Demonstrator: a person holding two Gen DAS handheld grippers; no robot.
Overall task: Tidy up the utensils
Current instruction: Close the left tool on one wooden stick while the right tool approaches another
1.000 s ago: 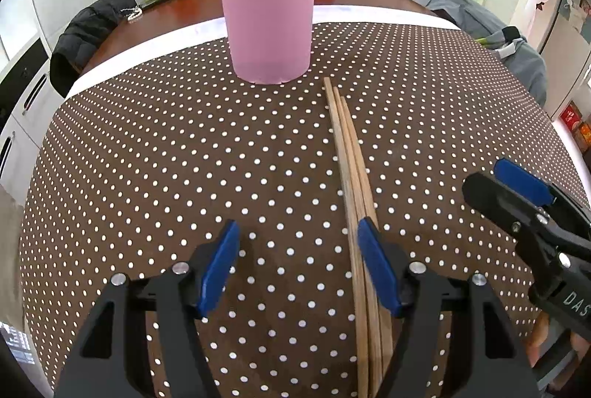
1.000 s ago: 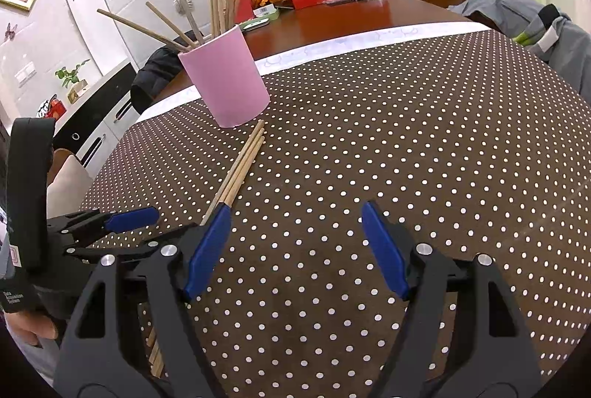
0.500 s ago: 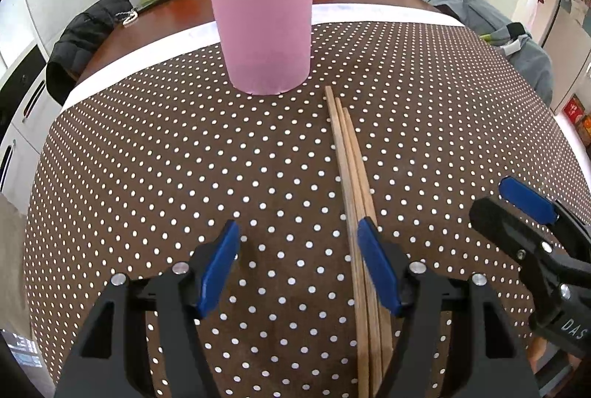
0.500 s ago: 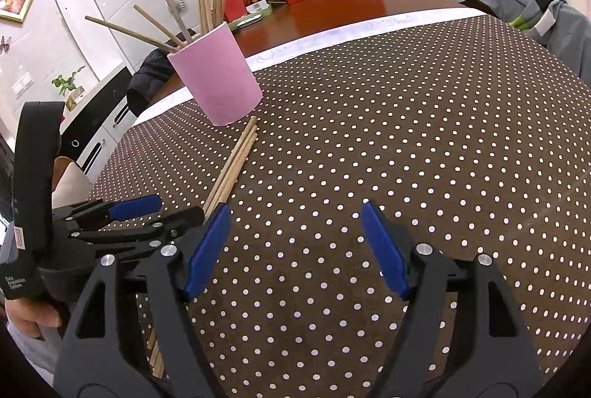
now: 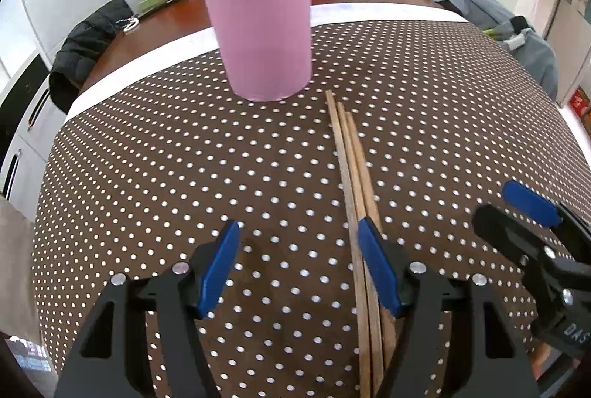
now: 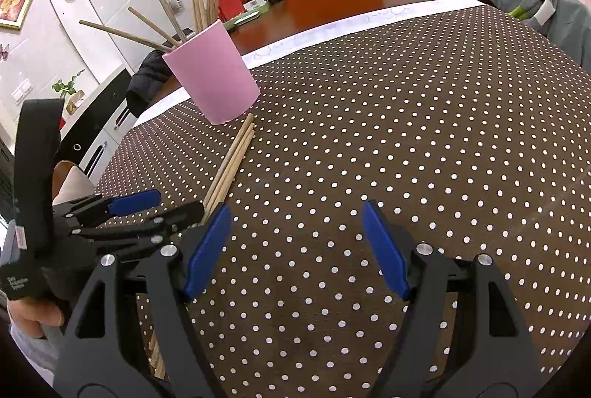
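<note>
We hold both hand-held grippers released: the left hand-held gripper [image 5: 297, 265] near the chopsticks [image 5: 351, 161] lying on the table [image 5: 147, 157] beside the pink cup [image 5: 262, 32], the right hand-held gripper [image 6: 295, 246] further right. A shallow pinch risks scattering them.

- The cup [image 5: 264, 32] stands on the surface [image 5: 147, 157] at upper centre of the left wrist view, sticks inside.
- Loose chopsticks [image 5: 352, 169] lie just right of it, running to the bottom edge.
- The right tool [image 5: 517, 209] sits at lower right.
</note>
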